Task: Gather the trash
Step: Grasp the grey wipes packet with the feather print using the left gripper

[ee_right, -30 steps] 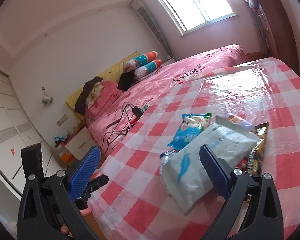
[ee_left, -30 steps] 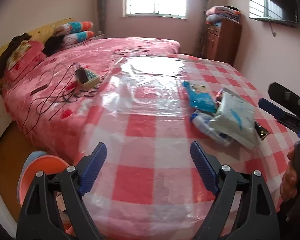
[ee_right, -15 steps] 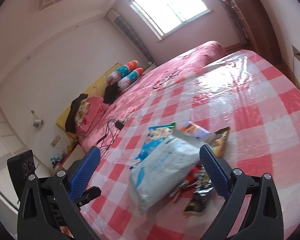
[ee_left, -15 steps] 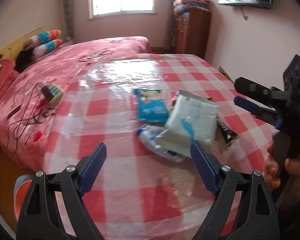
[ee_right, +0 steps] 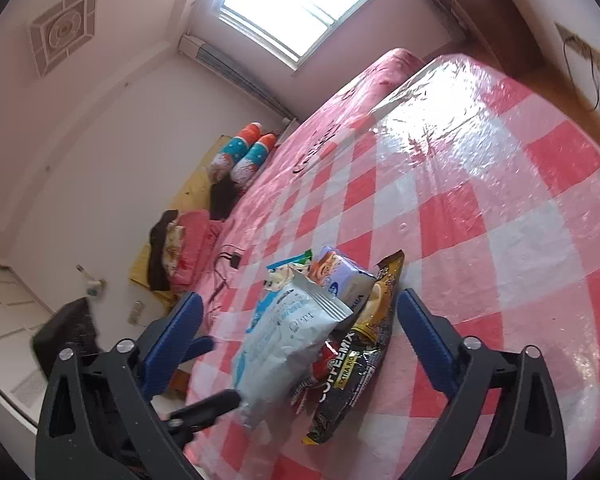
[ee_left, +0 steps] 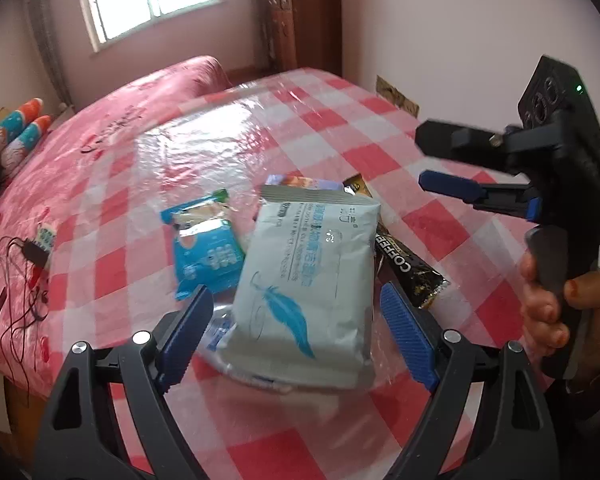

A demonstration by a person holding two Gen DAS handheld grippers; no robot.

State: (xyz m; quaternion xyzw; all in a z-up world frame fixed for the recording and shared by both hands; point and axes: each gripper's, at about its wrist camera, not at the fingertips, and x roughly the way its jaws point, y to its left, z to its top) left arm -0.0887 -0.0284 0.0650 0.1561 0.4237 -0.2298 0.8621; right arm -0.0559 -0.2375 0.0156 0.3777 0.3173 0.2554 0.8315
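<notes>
1. Surface [ee_left: 432, 216]: covered in a red-and-white check cloth under clear plastic film; carries every wrapper listed below. The landmark for all places here is the white tissue pack.
2. White tissue pack [ee_left: 312, 280], pale grey-white with a blue feather print: lies flat near the close edge of the surface, on top of the other wrappers.
3. Blue snack wrapper [ee_left: 206, 248]: just left of the tissue pack in the left wrist view, touching its side.
4. Black coffee sachet [ee_left: 410, 268]: sticks out from under the right side of the tissue pack; a second black-and-gold coffee-mix packet [ee_right: 348, 380] lies against it in the right wrist view.
5. Lilac-and-orange snack pack [ee_right: 342, 280]: behind the tissue pack, partly under its far end.
6. Clear plastic item [ee_left: 220, 328]: partly under the near left corner of the tissue pack; kind cannot be told.
7. Left gripper [ee_left: 296, 340]: fingers spread wide, one to each side of the tissue pack's near end, not pressing on it.
8. Right gripper [ee_right: 300, 340]: fingers apart and closing, with the tissue pack and coffee packets framed between them; pads touch nothing. A hand [ee_left: 556, 312] holds its handle.
9. Bed [ee_left: 112, 128] with pink cover: beyond and left of the tissue pack, bearing a black cable and adapter [ee_left: 32, 256].
</notes>
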